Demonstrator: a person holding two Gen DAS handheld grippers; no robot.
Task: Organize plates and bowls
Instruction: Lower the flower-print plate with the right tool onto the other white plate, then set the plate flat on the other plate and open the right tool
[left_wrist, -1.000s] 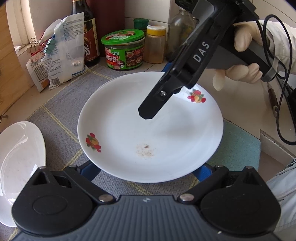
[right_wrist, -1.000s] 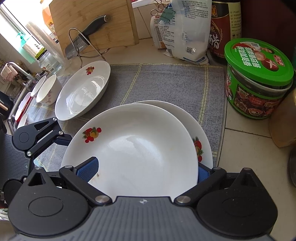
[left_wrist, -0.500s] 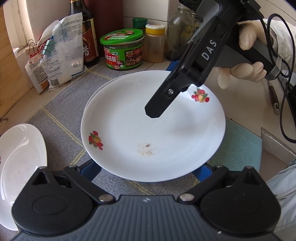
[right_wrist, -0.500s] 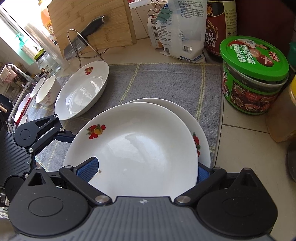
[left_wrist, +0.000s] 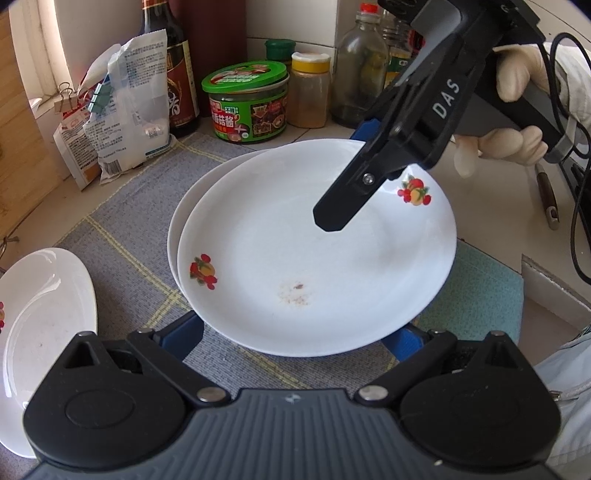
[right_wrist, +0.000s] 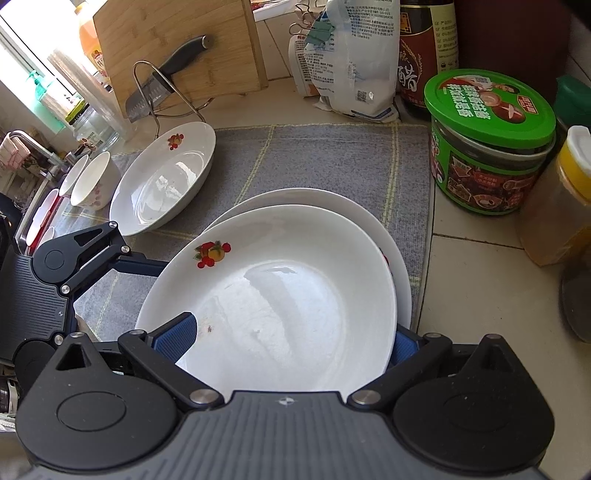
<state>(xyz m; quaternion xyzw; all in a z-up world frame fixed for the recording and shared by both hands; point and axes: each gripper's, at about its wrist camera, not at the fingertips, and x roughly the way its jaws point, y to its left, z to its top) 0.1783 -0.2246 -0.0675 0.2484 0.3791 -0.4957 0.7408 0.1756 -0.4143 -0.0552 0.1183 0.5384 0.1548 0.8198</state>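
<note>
Grey mat (right_wrist: 332, 162): lower plate (left_wrist: 192, 218) newly exposed.

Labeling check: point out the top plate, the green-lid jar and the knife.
top plate (left_wrist: 332, 258), left wrist view, bare centre of the dish.
green-lid jar (right_wrist: 487, 107), right wrist view, on the lid.
knife (right_wrist: 184, 55), right wrist view, black handle.

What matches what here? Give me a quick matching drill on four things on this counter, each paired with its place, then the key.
Things:
1. white fruit-print top plate
2. green-lidded round tub
3. black-handled kitchen knife
4. small white floral bowl

Places:
A. in a wire rack against the bamboo cutting board
B. on the tiled counter past the right edge of the grey cloth mat
C. over a second white plate
D. far left, near the sink

Pairs: 1-C, 2-B, 3-A, 4-D
</note>
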